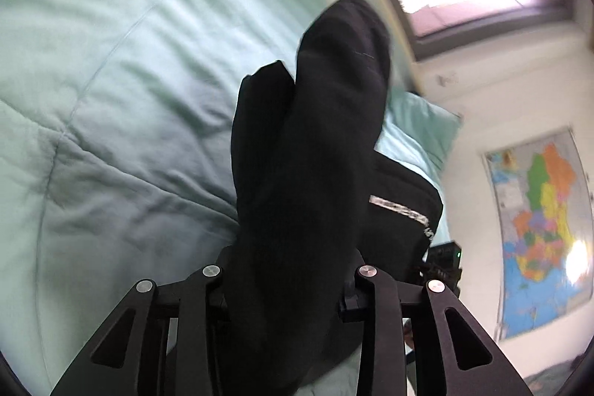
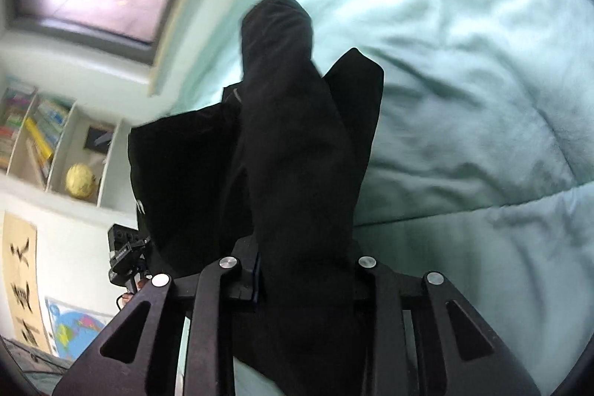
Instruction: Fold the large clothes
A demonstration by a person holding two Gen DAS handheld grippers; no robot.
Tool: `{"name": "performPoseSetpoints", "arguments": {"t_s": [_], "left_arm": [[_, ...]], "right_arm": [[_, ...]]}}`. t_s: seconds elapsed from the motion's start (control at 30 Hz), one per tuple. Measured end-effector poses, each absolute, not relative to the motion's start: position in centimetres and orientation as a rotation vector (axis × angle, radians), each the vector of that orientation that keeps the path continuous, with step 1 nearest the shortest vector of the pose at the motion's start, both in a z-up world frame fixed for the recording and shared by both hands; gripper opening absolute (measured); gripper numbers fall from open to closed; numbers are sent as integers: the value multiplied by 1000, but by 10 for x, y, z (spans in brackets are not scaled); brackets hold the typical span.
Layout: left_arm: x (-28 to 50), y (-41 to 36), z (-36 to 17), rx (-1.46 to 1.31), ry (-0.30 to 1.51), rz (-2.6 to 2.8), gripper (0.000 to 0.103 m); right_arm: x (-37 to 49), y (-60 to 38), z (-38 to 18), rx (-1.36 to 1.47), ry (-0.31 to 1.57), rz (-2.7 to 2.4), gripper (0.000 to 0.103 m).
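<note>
black garment (image 1: 308,143), bunched, seemingly lifted

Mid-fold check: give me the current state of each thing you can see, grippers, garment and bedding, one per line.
left gripper: shut on the black garment, fabric bunched between its fingers.
right gripper: shut on the black garment, fabric draped over its fingers.
black garment: gathered, lifted off the bed, hanging in folds; not folded flat.
green comforter: spread on the bed, wrinkled.
green pillow: lying on the bed behind the garment.
</note>
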State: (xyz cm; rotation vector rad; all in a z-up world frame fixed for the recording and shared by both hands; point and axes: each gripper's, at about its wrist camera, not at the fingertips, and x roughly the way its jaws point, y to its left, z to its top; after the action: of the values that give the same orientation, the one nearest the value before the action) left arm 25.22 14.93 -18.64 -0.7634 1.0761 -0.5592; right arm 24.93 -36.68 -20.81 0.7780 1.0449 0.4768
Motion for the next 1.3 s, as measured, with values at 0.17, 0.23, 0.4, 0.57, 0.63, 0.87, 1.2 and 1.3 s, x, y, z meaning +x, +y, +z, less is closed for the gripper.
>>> {"name": "performPoseSetpoints", "arguments": {"t_s": [0.17,0.23,0.4,0.57,0.63,0.87,1.2,1.3], "left_arm": [[197,152,-120,-735,964,-598,35],[169,158,-94,-728,914,-609,35],[109,176,-66,-724,879,-627,35],[54,179,-75,-746,928,-634,35],[40,177,-88,-748,978,-624,35],[18,186,-177,-816,1213,-485,36],[16,300,-312,-1340,1275,-180,50],[18,301,-260,-1076,1254,-128,50]], "right_arm": [[202,-344,-146,701,997,515,32],[175,-338,-121,688,976,524,32],[109,-330,-76,645,971,517,32],[52,-322,-67,622,1023,487,32],[36,-321,-80,627,1069,461,32],[18,-323,-176,714,1281,311,32],[-2,-385,-249,884,1285,-12,58],[-9,-383,-221,769,1267,-70,60]]}}
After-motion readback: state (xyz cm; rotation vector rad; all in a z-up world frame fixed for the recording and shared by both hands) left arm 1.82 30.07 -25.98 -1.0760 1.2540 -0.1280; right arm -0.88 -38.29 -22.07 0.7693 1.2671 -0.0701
